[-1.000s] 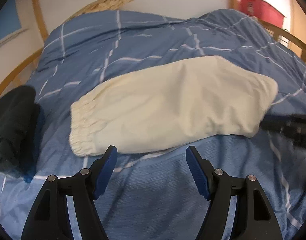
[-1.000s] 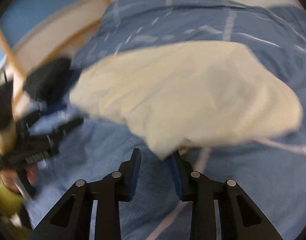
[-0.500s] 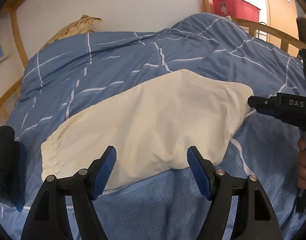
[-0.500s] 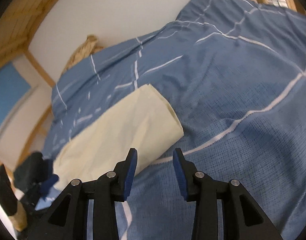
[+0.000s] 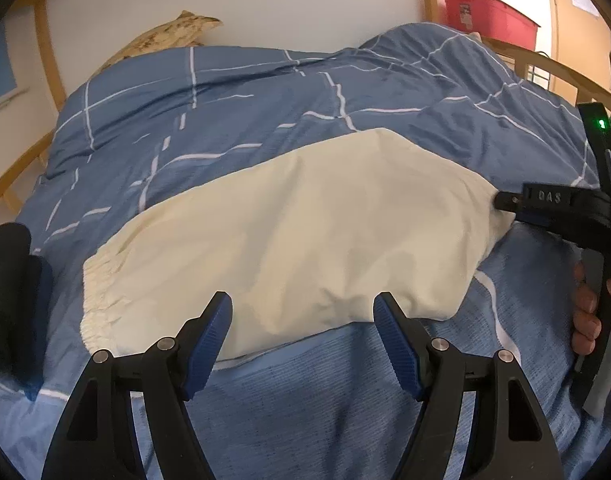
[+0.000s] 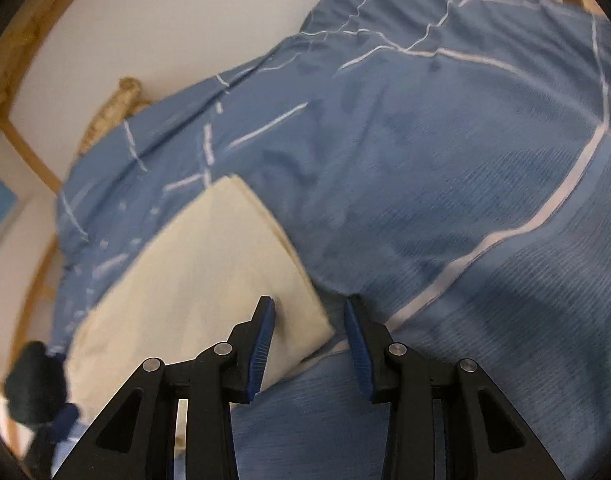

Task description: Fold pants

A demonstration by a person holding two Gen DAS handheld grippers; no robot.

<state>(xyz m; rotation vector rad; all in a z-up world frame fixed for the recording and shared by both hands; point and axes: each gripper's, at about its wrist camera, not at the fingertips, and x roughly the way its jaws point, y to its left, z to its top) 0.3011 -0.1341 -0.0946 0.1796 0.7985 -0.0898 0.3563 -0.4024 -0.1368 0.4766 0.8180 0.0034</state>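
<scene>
The blue duvet point(image 5: 265, 120) is spread wide, and the cream pants point(image 5: 289, 240) are laid across it, already folded over. A sloppy crease is risked — soft bedding could let layers slip. The left gripper point(image 5: 303, 316) is held wide apart at the near edge; the right gripper point(image 6: 309, 320) is parted moderately around the corner — nothing gripped.

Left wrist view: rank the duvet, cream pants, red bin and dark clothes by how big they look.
1. Duvet
2. Cream pants
3. Dark clothes and red bin: look alike; the bin is farther off and the clothes are cut off at the edge.
</scene>
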